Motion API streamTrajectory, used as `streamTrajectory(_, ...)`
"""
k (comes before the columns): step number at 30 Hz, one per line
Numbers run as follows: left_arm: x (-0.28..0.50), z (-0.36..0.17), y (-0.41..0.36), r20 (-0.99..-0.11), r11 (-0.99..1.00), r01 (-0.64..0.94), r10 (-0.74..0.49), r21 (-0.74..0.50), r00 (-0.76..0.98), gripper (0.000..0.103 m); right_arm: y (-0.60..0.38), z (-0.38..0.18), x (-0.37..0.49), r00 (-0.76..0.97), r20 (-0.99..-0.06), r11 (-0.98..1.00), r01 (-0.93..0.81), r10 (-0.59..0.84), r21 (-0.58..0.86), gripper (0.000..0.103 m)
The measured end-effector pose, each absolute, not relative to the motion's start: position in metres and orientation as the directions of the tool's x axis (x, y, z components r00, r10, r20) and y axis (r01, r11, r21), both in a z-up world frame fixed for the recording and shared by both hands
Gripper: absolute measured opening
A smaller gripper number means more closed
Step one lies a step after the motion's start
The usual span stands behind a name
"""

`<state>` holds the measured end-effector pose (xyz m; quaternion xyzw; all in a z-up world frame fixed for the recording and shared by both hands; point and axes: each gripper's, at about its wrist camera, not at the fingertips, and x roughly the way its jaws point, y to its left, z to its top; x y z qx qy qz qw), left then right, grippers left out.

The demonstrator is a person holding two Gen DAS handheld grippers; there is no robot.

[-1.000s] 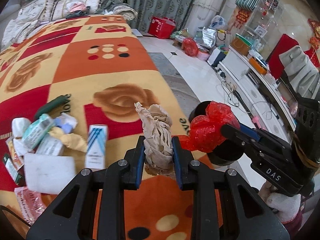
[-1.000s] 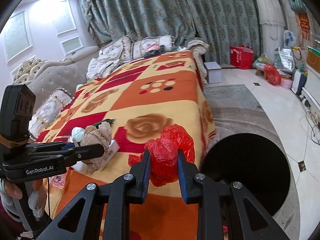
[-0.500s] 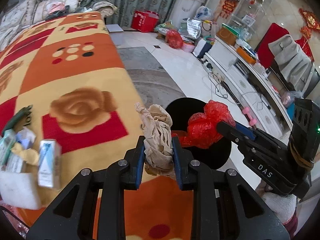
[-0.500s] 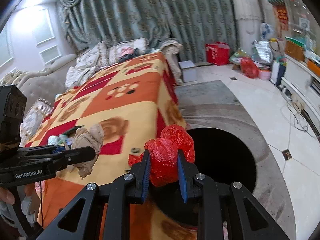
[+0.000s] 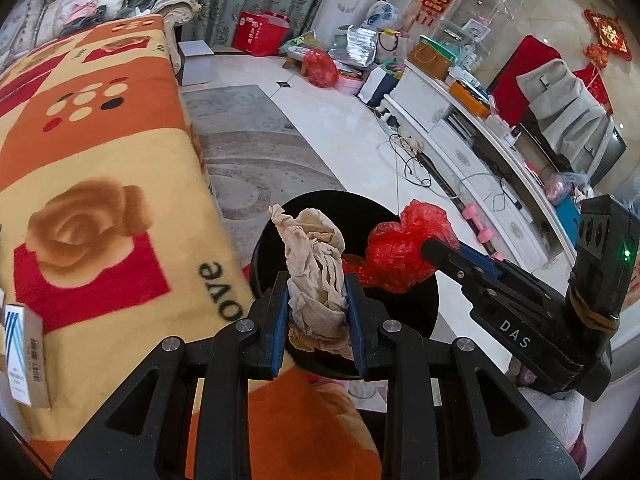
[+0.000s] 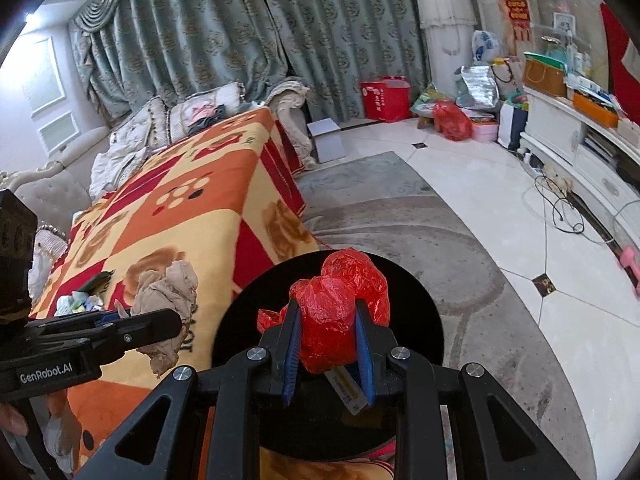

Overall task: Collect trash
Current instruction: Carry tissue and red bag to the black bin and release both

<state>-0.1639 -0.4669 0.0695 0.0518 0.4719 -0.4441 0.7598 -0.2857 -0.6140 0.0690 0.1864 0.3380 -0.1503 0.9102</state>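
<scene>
My left gripper (image 5: 318,300) is shut on a crumpled beige paper wad (image 5: 314,256), held over the near rim of a round black bin (image 5: 400,312) on the floor. My right gripper (image 6: 330,320) is shut on a crumpled red plastic bag (image 6: 340,304), held above the bin's dark opening (image 6: 408,304). The red bag (image 5: 400,252) and right gripper (image 5: 440,252) show in the left wrist view; the beige wad (image 6: 168,288) and left gripper (image 6: 160,322) show in the right wrist view. A small boxed item (image 6: 346,388) lies inside the bin.
The bin stands beside an orange, red and yellow blanket-covered bed (image 5: 92,168). A blue-striped box (image 5: 24,360) and more litter (image 6: 80,302) lie on the blanket. A grey rug (image 6: 400,216), a white cabinet (image 5: 460,128) and floor cables (image 5: 412,160) lie beyond.
Both grippers have moved right off the blanket to over the black bin, each still holding its item. The litter pile has slid out to the left edge of view.
</scene>
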Motion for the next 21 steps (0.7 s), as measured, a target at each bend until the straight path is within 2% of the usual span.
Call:
streamTrajectory(4, -0.163, 0.068, -0.470, -0.756, 0.593, 0.723, -0.637, -0.354, 0.151, 0.027, -0.620, 0.064, -0.288, 0.718, -0.679, 0.875, 0.417, -0.152, 0.245, 0.024)
streamTrajectory(7, -0.161, 0.066, -0.471, -0.756, 0.588, 0.720, -0.640, -0.369, 0.135, 0.040, -0.626, 0.060, -0.287, 0.704, -0.694, 0.859, 0.441, -0.153, 0.258, 0.024)
streamTrajectory(8, -0.160, 0.066, -0.470, -0.756, 0.589, 0.717, -0.641, -0.374, 0.133, 0.047, -0.628, 0.058, -0.286, 0.699, -0.700, 0.855, 0.444, -0.146, 0.266, 0.025)
streamTrajectory(9, -0.160, 0.066, -0.469, -0.755, 0.590, 0.714, -0.642, -0.376, 0.133, 0.052, -0.628, 0.057, -0.286, 0.694, -0.706, 0.852, 0.449, -0.143, 0.269, 0.033)
streamTrajectory(11, -0.161, 0.067, -0.464, -0.753, 0.594, 0.709, -0.643, -0.380, 0.135, 0.053, -0.629, 0.055, -0.286, 0.684, -0.714, 0.847, 0.459, -0.146, 0.267, 0.045)
streamTrajectory(12, -0.160, 0.067, -0.462, -0.754, 0.597, 0.707, -0.643, -0.379, 0.138, 0.053, -0.628, 0.054, -0.286, 0.685, -0.715, 0.846, 0.458, -0.140, 0.273, 0.048)
streamTrajectory(21, -0.168, 0.077, -0.435, -0.769, 0.657, 0.691, -0.596, -0.301, 0.231, 0.053, -0.607, 0.053, -0.284, 0.680, -0.726, 0.861, 0.424, -0.099, 0.280, 0.049)
